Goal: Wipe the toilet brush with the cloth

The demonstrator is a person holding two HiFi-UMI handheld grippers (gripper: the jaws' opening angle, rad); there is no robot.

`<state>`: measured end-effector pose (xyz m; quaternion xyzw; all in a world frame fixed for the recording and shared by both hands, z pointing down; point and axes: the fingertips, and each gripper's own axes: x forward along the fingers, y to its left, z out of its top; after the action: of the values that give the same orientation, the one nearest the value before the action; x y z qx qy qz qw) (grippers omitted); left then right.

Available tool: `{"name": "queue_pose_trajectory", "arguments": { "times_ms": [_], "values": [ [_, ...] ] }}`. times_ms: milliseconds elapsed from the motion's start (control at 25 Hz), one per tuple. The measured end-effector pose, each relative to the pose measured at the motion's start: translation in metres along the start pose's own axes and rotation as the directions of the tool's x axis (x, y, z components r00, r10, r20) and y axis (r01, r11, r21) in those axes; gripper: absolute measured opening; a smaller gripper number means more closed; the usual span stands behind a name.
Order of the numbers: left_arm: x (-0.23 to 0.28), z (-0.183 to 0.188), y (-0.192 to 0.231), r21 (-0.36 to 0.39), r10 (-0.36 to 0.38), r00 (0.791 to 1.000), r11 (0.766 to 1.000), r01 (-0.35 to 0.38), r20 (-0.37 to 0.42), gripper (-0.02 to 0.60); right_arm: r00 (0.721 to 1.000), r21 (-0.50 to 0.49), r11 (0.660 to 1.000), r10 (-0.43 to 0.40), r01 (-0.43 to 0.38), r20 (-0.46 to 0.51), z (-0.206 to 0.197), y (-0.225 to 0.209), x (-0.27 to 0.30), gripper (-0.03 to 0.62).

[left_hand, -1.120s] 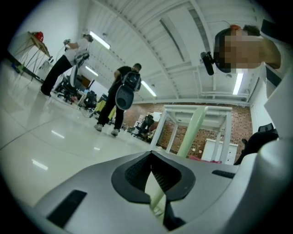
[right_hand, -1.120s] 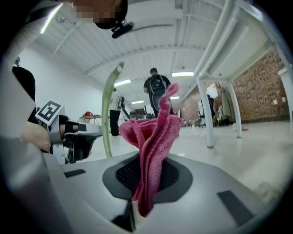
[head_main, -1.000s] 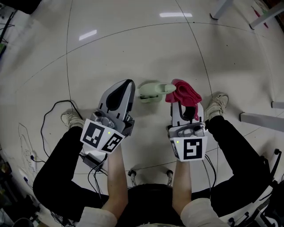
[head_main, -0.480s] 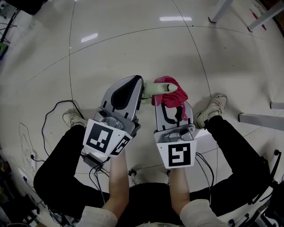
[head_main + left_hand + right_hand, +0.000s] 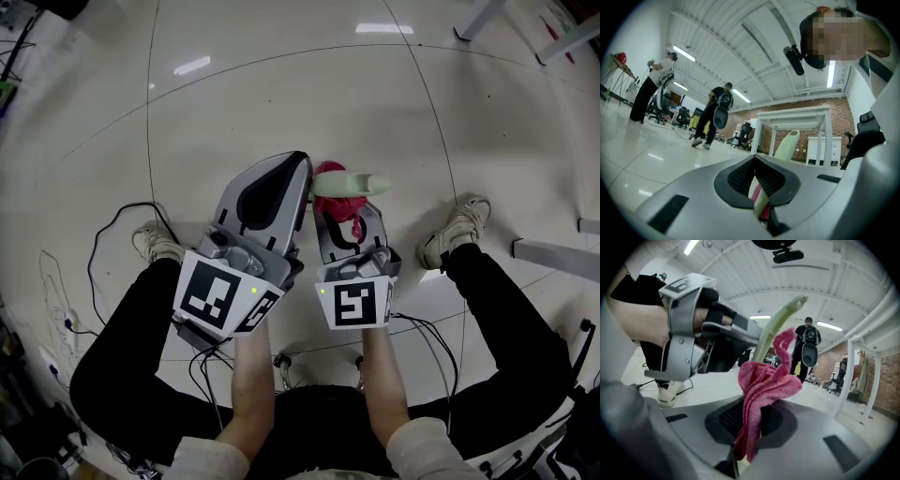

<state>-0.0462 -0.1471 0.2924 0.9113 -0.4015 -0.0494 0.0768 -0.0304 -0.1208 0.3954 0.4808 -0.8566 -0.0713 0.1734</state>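
The left claw [image 5: 302,180] was clamped on the pale green, smooth toilet brush [image 5: 354,184], held sideways above the floor [image 5: 281,84]. The right claw [image 5: 348,210] pinched the crumpled pink cloth [image 5: 761,390] against the brush's handle.

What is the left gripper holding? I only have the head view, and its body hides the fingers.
Observer: The left gripper is shut on the pale green toilet brush handle.
Operator: And the right one?
Observer: The right gripper is shut on the pink cloth, which bunches upward out of it.
Operator: Does the cloth meet the handle?
Observer: In the right gripper view the handle rises right behind the cloth; they seem to touch.
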Motion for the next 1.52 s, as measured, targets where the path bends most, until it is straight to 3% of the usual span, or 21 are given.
{"name": "queue_pose_trajectory", "arguments": {
  "times_ms": [280,520,600,720,880,960,1160,1240,1360,1520],
  "values": [
    [0.001,-0.01,-0.001,0.01,-0.002,0.999,1.0,0.003,-0.032,0.005,0.988,-0.037,0.997,0.062,-0.068,-0.145,-0.063,0.012,0.016,0.031],
    [0.0,-0.014,0.002,0.0,0.002,0.999,1.0,-0.002,-0.034,0.005,0.981,-0.072,0.994,0.073,-0.087,-0.178,-0.078,0.013,0.023,0.032],
    [-0.002,-0.013,0.005,-0.001,0.01,1.0,1.0,-0.01,-0.029,0.005,0.985,-0.063,0.997,0.044,-0.055,-0.164,-0.073,0.005,0.021,0.032],
    [-0.01,-0.007,0.015,-0.008,0.054,0.998,0.999,-0.054,-0.021,0.005,0.986,0.03,0.997,-0.067,0.072,-0.15,-0.061,-0.015,0.006,0.032],
    [-0.03,0.008,0.028,-0.053,0.142,0.99,0.988,-0.142,-0.008,0.005,0.961,0.218,0.956,-0.144,0.197,-0.237,-0.067,-0.015,-0.023,0.032],
    [-0.043,0.016,0.029,-0.081,0.167,0.986,0.983,-0.166,0.003,0.005,0.951,0.294,0.932,-0.125,0.21,-0.284,-0.075,0.003,-0.032,0.032],
    [-0.061,0.035,0.038,-0.1,0.183,0.982,0.979,-0.178,0.039,0.005,0.949,0.485,0.861,0.009,0.152,-0.314,-0.087,0.063,-0.018,0.032],
    [-0.065,0.041,0.04,-0.093,0.185,0.981,0.979,-0.18,0.056,0.005,0.94,0.5,0.854,0.043,0.141,-0.339,-0.092,0.075,0.0,0.032],
    [-0.076,0.039,0.041,-0.119,0.205,0.976,0.973,-0.196,0.067,0.005,0.92,0.471,0.874,0.083,0.118,-0.384,-0.099,0.086,0.022,0.032],
    [-0.086,0.03,0.049,-0.147,0.228,0.972,0.965,-0.218,0.055,0.005,0.908,0.431,0.889,0.043,0.156,-0.417,-0.102,0.076,0.037,0.032]
  ]
}}
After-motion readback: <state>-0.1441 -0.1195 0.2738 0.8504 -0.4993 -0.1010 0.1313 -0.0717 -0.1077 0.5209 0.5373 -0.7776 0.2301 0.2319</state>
